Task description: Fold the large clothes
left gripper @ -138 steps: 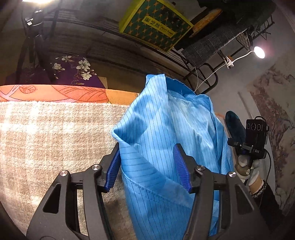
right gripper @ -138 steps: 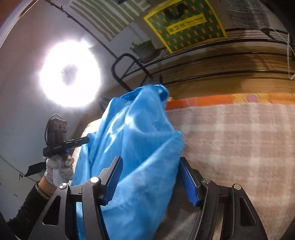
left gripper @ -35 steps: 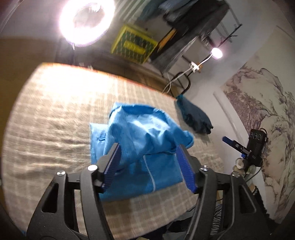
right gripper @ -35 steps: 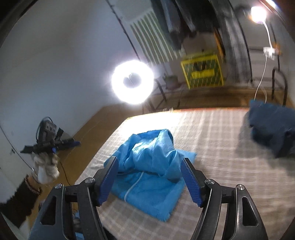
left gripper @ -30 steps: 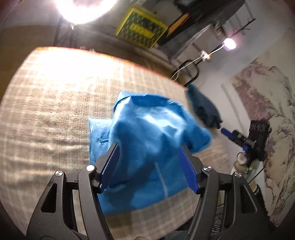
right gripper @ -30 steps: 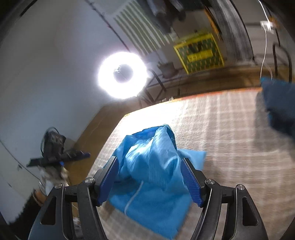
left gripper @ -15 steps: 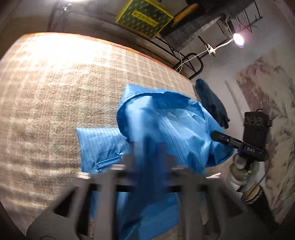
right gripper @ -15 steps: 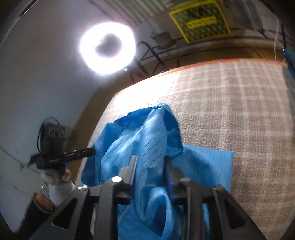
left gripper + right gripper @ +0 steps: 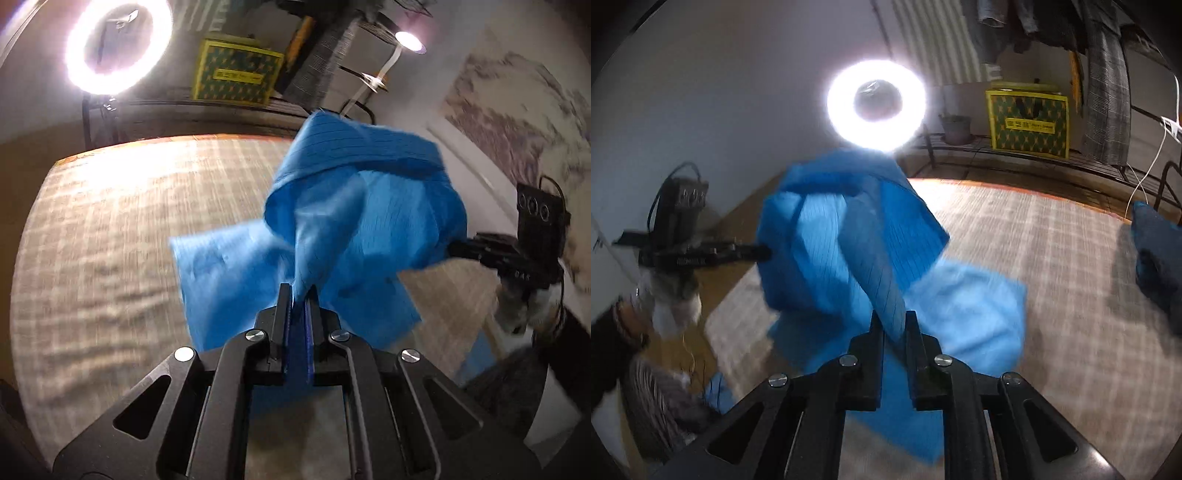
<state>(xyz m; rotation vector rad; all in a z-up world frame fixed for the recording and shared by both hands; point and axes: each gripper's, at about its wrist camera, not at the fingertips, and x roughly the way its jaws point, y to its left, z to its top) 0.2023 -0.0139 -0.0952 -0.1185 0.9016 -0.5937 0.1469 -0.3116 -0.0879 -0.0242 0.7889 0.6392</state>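
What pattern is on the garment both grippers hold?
Bright blue garment with thin dark pinstripes, clearest in the right wrist view.

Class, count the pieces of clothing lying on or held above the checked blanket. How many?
2: a blue shirt held up in both tongs, and a dark garment at the blanket's far right edge. Others may be out of frame.

The left gripper (image 9: 299, 291) sits at the lower centre of the left wrist view, fingers pointing up the frame, jaws drawn together and pinching a fold of the blue garment (image 9: 362, 221). The right gripper (image 9: 892, 321) fills the lower centre of the right wrist view, its jaws closing on a ridge of the same cloth, which the pads already press. Each view catches the other gripper at its edge, gripped by a gloved hand (image 9: 517, 310) at mid right and a gloved hand (image 9: 674, 295) at mid left.
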